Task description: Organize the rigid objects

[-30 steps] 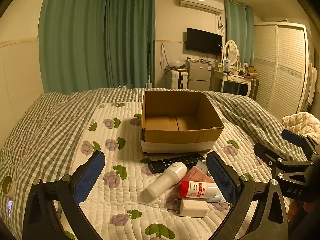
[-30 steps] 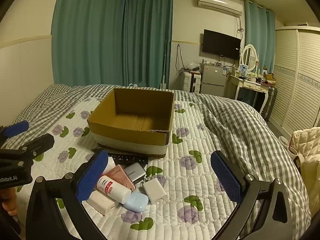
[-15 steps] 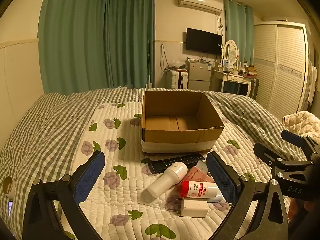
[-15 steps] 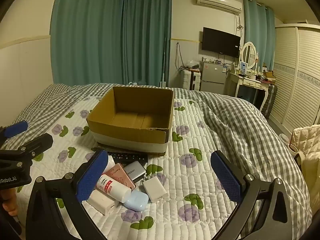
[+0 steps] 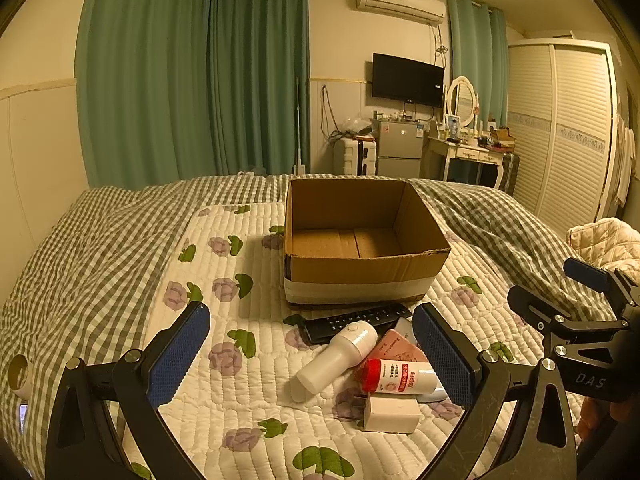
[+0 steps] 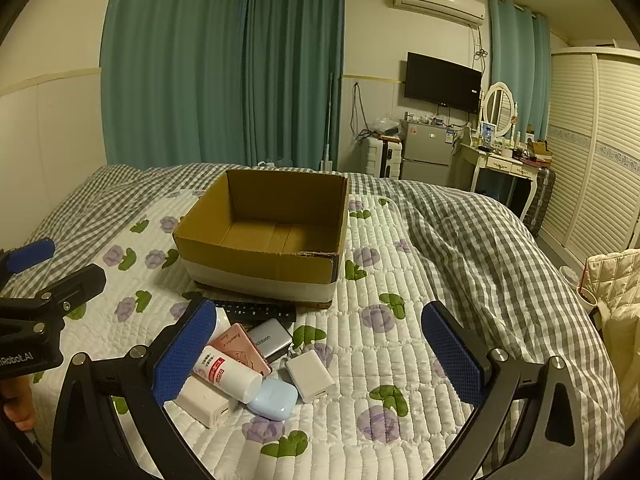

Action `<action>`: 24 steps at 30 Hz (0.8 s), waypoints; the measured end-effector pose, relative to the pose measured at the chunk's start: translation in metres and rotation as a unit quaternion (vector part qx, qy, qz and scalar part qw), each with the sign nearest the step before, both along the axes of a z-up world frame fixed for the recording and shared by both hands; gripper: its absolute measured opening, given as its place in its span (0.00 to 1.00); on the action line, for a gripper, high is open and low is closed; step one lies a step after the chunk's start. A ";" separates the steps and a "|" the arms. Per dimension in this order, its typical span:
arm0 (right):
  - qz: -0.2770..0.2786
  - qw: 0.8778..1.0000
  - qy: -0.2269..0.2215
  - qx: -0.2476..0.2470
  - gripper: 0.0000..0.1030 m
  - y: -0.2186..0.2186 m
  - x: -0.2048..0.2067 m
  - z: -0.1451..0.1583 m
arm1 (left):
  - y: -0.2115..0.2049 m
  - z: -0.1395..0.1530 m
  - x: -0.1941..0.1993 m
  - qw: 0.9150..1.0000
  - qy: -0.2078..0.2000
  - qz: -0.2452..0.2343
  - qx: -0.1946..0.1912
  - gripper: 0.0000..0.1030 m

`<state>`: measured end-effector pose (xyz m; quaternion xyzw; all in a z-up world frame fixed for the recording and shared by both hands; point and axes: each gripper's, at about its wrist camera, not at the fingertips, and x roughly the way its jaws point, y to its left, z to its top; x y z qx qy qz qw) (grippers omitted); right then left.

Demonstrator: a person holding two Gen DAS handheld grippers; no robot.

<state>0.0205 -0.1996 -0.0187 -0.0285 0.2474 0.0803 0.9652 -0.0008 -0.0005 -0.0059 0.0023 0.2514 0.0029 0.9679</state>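
Observation:
An open, empty cardboard box point(image 5: 362, 240) point(image 6: 264, 232) stands on the quilted bed. In front of it lies a pile: a black remote point(image 5: 356, 320), a white bottle point(image 5: 336, 356), a red-capped tube point(image 5: 396, 376) point(image 6: 226, 372), a pink card box point(image 6: 240, 348), a grey power bank point(image 6: 270, 338), a white charger point(image 6: 310, 376), a light blue case point(image 6: 274, 398) and a white block point(image 5: 392, 414). My left gripper point(image 5: 312, 354) is open and empty above the pile. My right gripper point(image 6: 318, 354) is open and empty, just right of the pile.
The flowered white quilt point(image 5: 224, 264) covers the bed's middle; a grey checked duvet point(image 6: 472, 240) lies on both sides. A cream padded jacket point(image 6: 616, 280) lies at the right edge. Fridge, dressing table and wardrobe stand beyond the bed.
The right gripper has edged slightly forward and up; the left gripper has barely moved. Both stay open and nothing on the bed has shifted.

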 end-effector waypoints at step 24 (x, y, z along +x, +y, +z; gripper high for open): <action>-0.003 1.000 0.008 0.001 1.00 0.000 0.005 -0.003 | 0.001 -0.002 0.004 1.000 0.006 0.000 0.001 1.00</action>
